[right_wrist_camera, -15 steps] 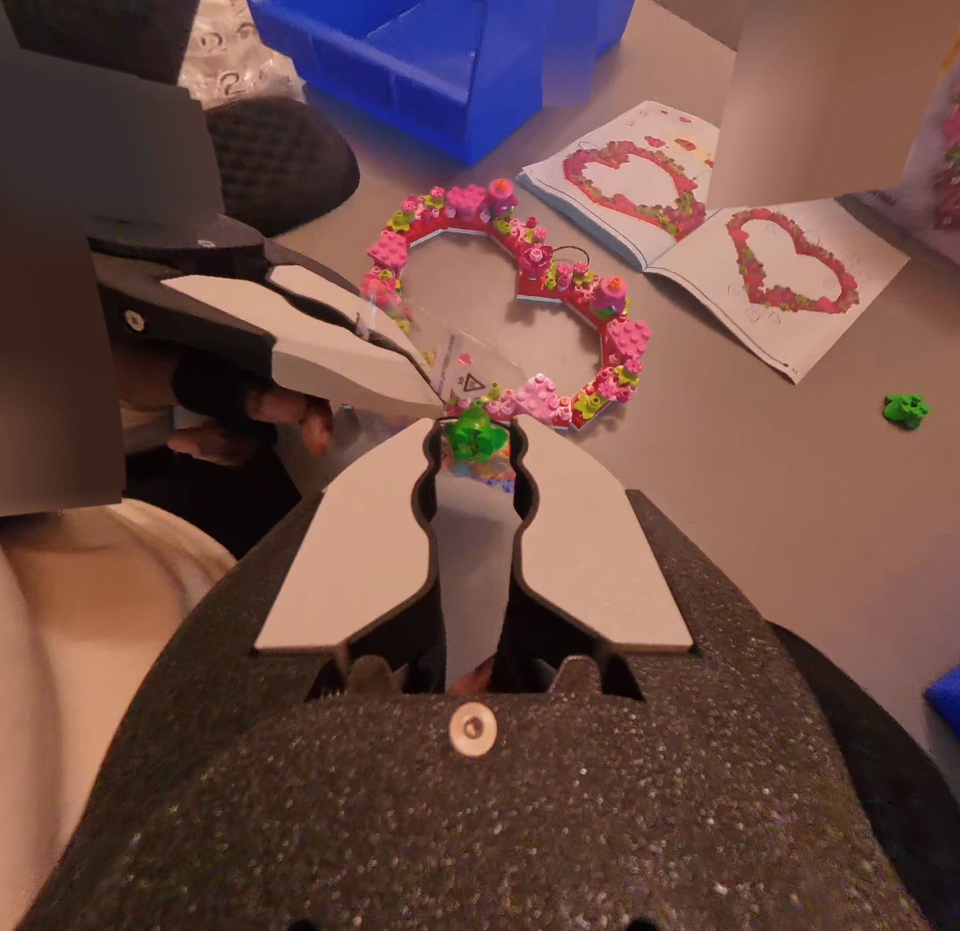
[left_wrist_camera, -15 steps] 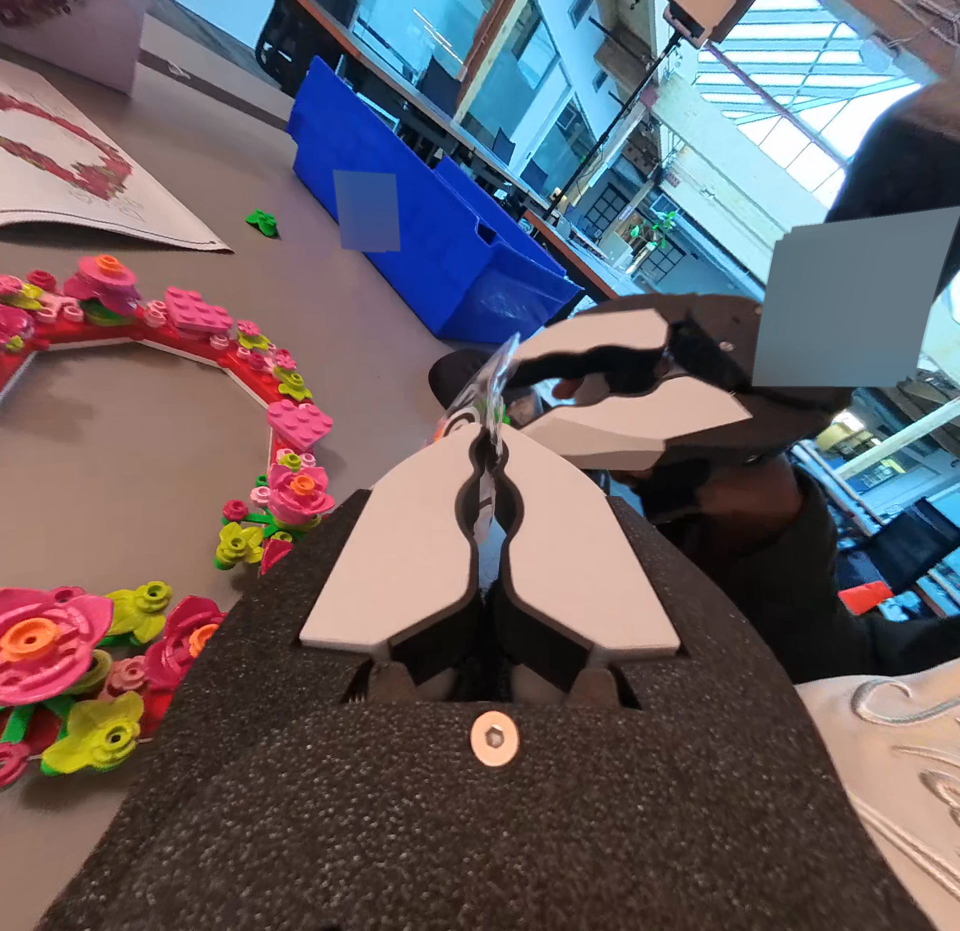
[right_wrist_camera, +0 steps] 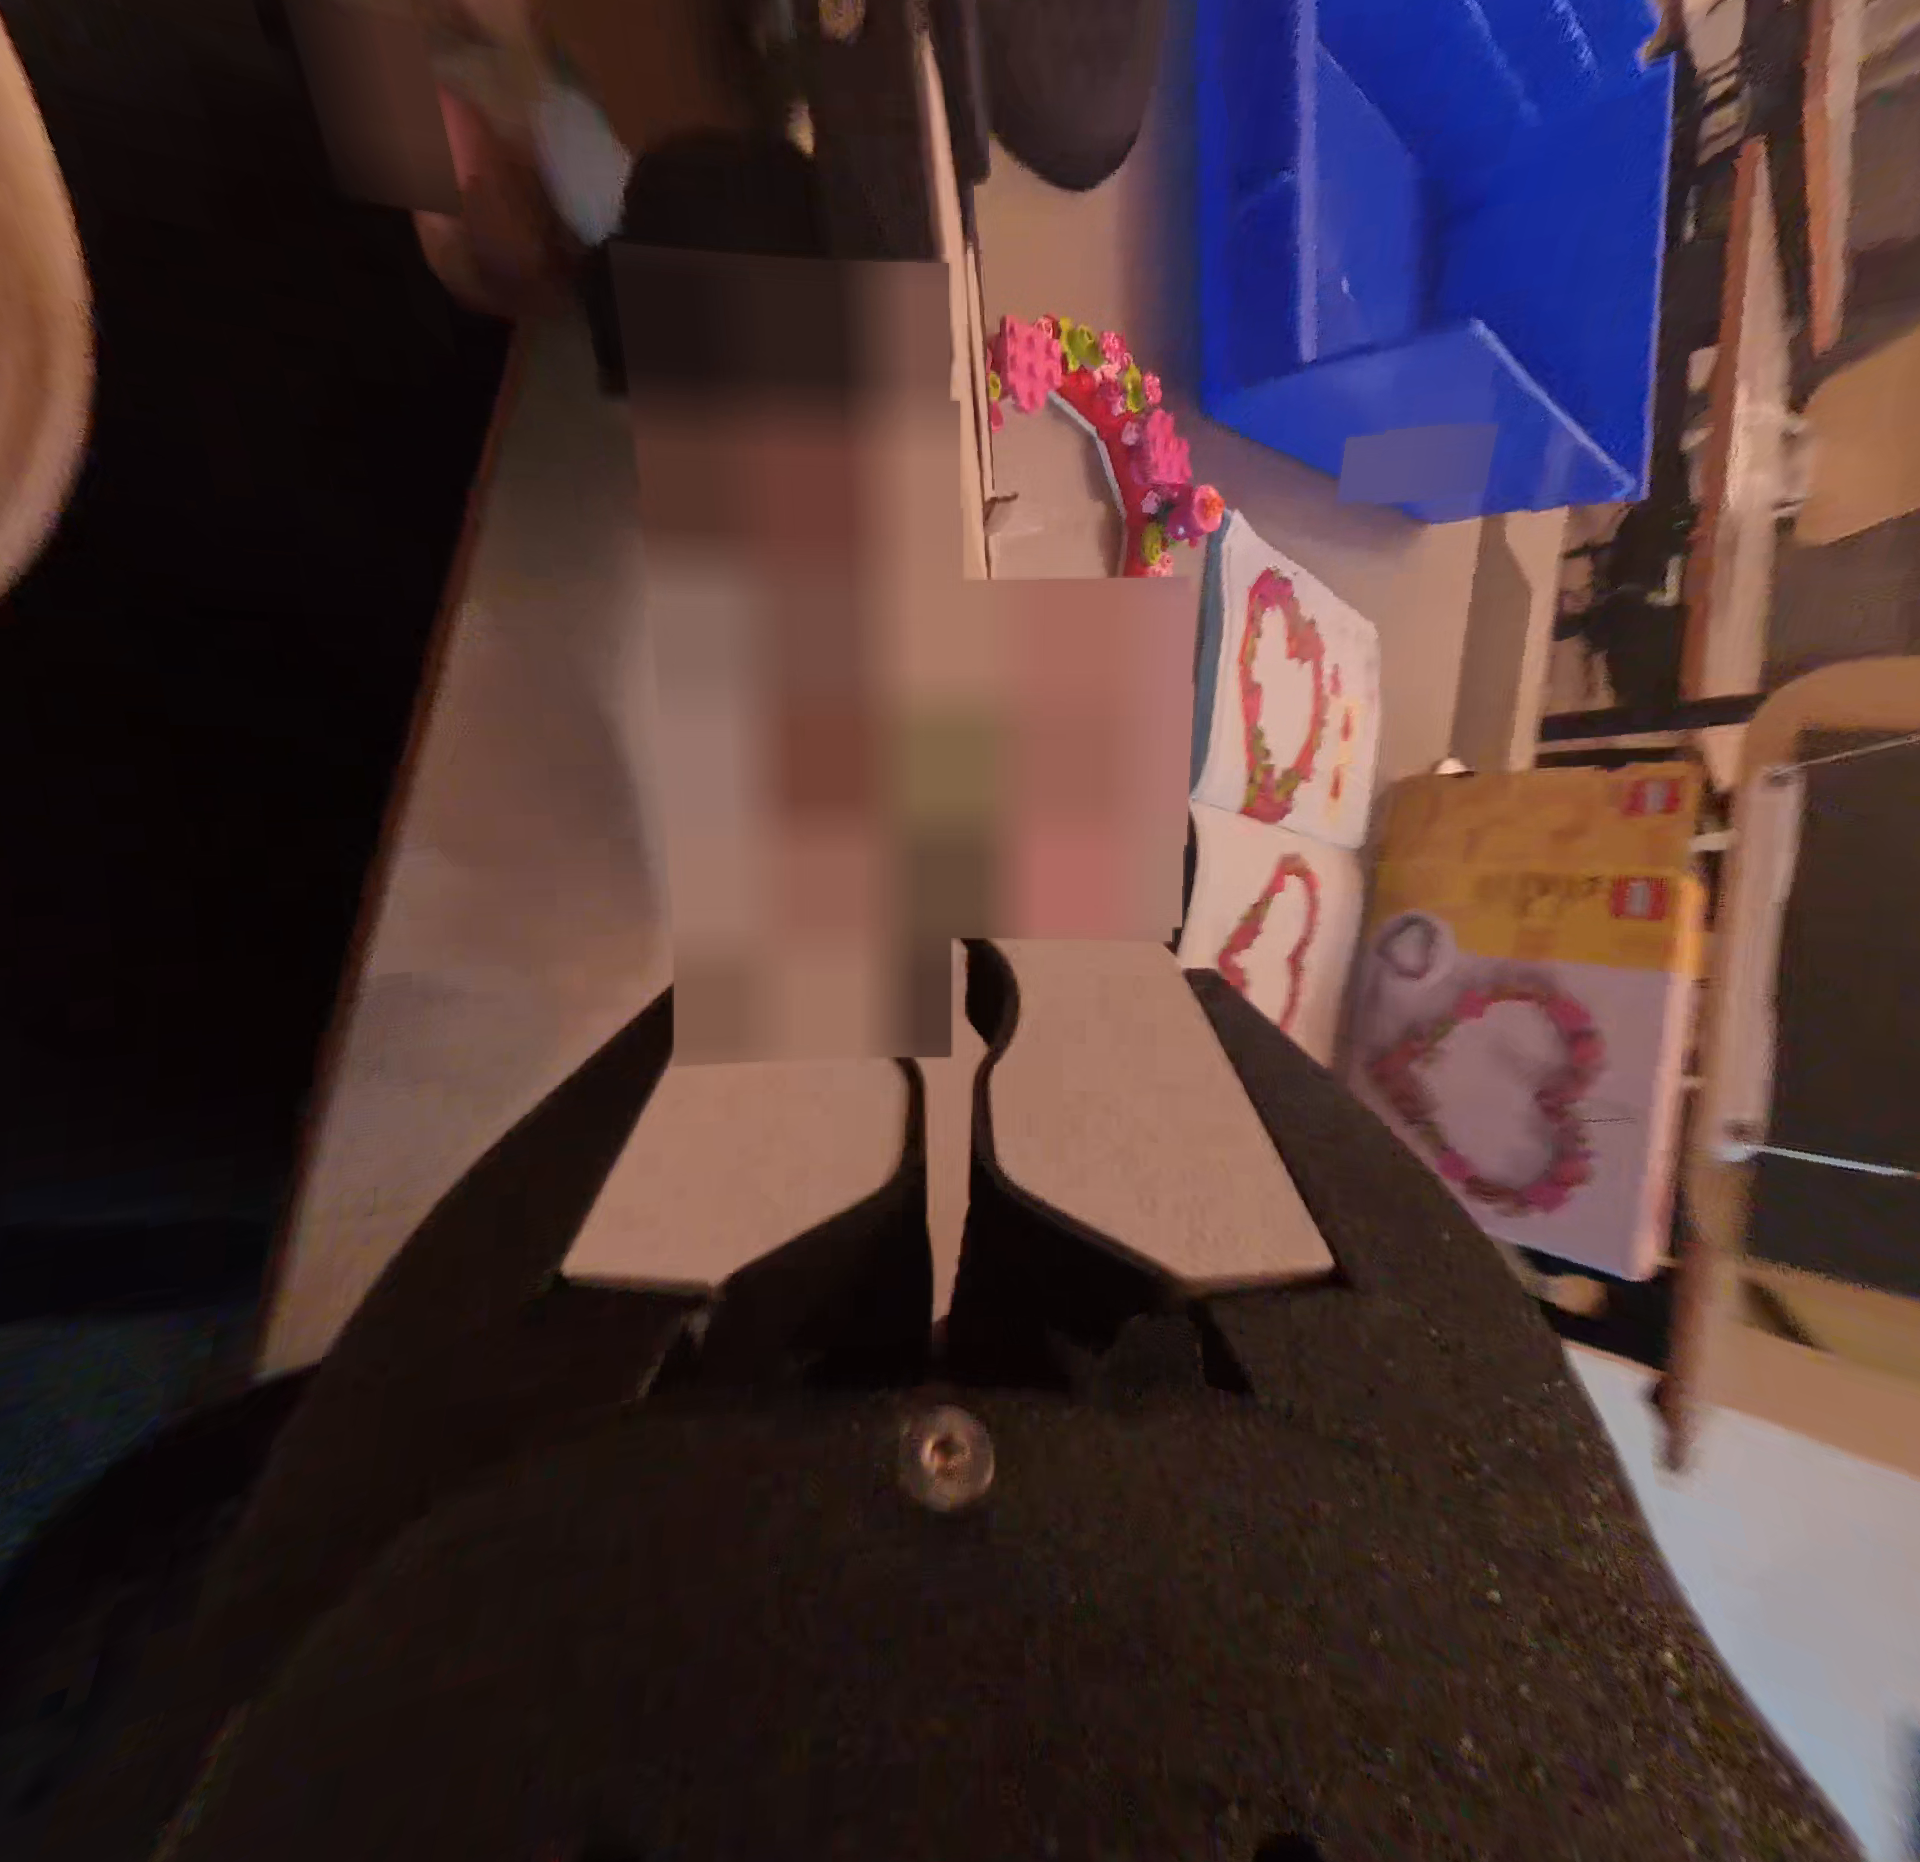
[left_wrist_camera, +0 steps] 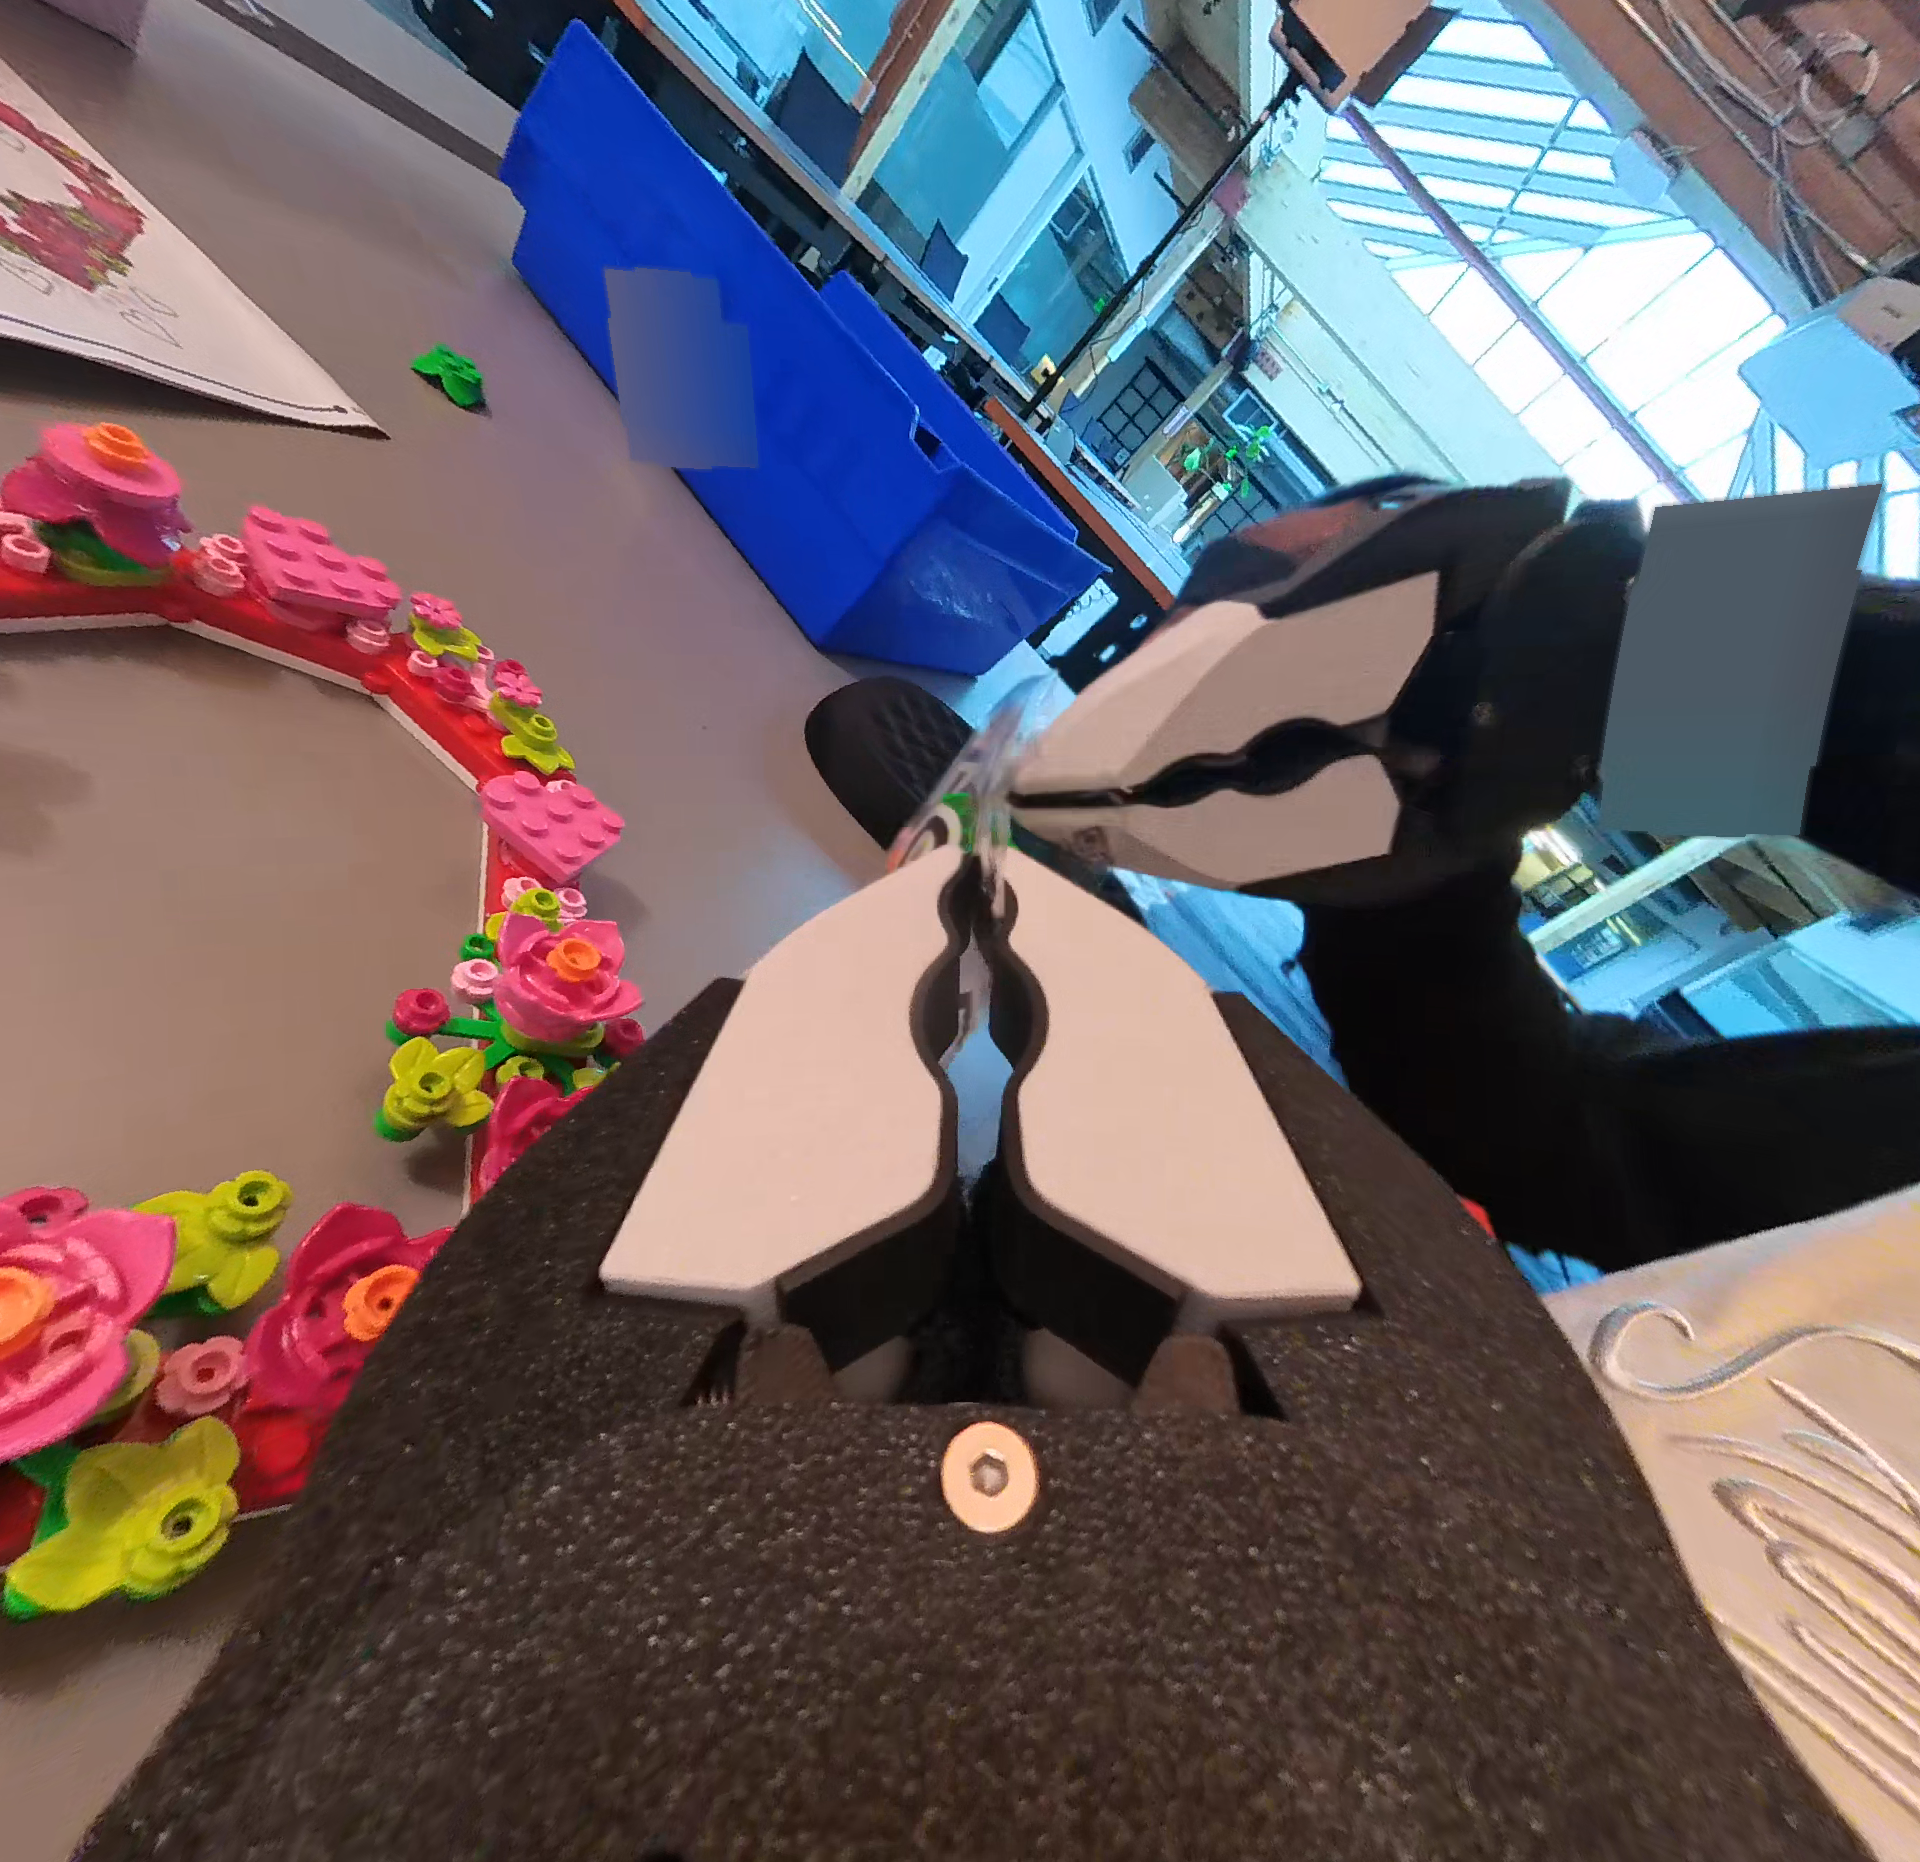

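My left gripper (left_wrist_camera: 977,877) is shut on the lower edge of a clear plastic bag (left_wrist_camera: 951,815) with small coloured bricks inside, held above the table. My right gripper (left_wrist_camera: 1018,796) comes in from the right in the left wrist view, and its jaws are pressed together on the bag's upper edge, just above my left fingertips. In the right wrist view the picture is blurred and turned sideways. There my right fingers (right_wrist_camera: 1101,1116) stand close together, and a mosaic patch hides their tips and the bag.
A heart-shaped red brick wreath with pink and lime flowers (left_wrist_camera: 312,586) lies on the grey table to the left, also in the right wrist view (right_wrist_camera: 1122,430). Beyond are a blue bin (left_wrist_camera: 810,441), an open booklet (right_wrist_camera: 1288,711), a loose green piece (left_wrist_camera: 449,370), a black dish (left_wrist_camera: 883,742) and the set's box (right_wrist_camera: 1527,1033).
My right gripper has closed on the bag and rolled about a quarter turn, so its view is now sideways and blurred. My left gripper still grips the bag in the same place.
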{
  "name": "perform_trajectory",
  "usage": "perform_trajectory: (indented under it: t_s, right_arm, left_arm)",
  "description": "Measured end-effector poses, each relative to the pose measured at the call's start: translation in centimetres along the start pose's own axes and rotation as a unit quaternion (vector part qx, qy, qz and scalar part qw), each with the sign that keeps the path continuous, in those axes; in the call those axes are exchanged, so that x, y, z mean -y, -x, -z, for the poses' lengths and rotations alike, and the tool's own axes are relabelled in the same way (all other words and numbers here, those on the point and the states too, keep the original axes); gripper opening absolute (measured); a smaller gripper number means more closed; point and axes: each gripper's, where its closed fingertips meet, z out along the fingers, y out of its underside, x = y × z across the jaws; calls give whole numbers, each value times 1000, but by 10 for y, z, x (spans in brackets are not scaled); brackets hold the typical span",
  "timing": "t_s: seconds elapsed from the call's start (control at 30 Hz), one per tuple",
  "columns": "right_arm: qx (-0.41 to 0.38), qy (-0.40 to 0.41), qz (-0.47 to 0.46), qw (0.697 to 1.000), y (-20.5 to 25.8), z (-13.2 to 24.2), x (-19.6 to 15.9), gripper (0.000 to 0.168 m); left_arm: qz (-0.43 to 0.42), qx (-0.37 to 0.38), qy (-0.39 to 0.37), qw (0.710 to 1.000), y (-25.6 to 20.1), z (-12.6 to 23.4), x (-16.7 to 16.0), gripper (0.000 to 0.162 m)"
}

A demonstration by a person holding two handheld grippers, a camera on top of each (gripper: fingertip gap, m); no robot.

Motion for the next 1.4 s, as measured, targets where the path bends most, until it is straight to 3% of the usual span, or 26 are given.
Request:
perform_trajectory:
  t_s: [0.07, 0.2, 0.3, 0.43, 0.5, 0.57, 0.67, 0.8, 0.87, 0.93, 1.1, 1.2, 1.27, 1.33, 1.4]
  right_arm:
    - [28, 1, -1, 1000, 2, -2, -2, 0]
    - [107, -101, -119, 982, -1, 7, 9, 0]
    - [112, -106, -116, 981, 2, 3, 5, 0]
    - [139, -82, -132, 978, 9, -2, -6, 1]
    - [108, -70, -201, 971, -16, -2, -19, 11]
    - [79, -36, -325, 942, -51, -6, -47, 15]
    - [-2, 112, -487, 866, -96, -30, -130, 24]
    - [-15, 240, -576, 782, -108, -69, -208, 40]
    - [18, 267, -614, 743, -99, -83, -222, 48]
    - [23, 279, -624, 730, -96, -92, -232, 43]
    - [34, 284, -648, 706, -96, -100, -243, 38]
    - [41, 284, -643, 710, -97, -101, -245, 21]
    - [58, 276, -638, 717, -95, -101, -239, 20]
    - [56, 233, -630, 739, -99, -98, -219, 20]
    - [42, 138, -607, 781, -110, -84, -172, 20]
  left_arm:
    - [-17, 2, 27, 999, 0, -1, -6, 0]
    - [-114, 47, 28, 992, 1, 3, -2, 0]
    - [-167, 80, 46, 982, 6, 2, -4, 0]
    - [-152, 75, 44, 984, 8, 1, -7, 0]
    - [-146, 75, 47, 985, 10, 1, -10, 0]
    - [-149, 73, 42, 985, 7, 2, -8, 0]
    - [-152, 72, 43, 985, 7, 2, -9, 0]
    - [-137, 67, 36, 988, 8, 3, -7, 0]
    - [-135, 65, 34, 988, 8, 4, -6, 0]
    - [-132, 62, 33, 989, 8, 4, -6, 0]
    - [-129, 58, 32, 989, 7, 4, -6, 0]
    - [-125, 60, 29, 990, 8, 4, -5, 0]
    - [-120, 60, 27, 991, 9, 4, -4, 0]
    - [-113, 62, 24, 991, 10, 4, -3, 0]
    - [-108, 64, 20, 992, 11, 5, -2, 0]
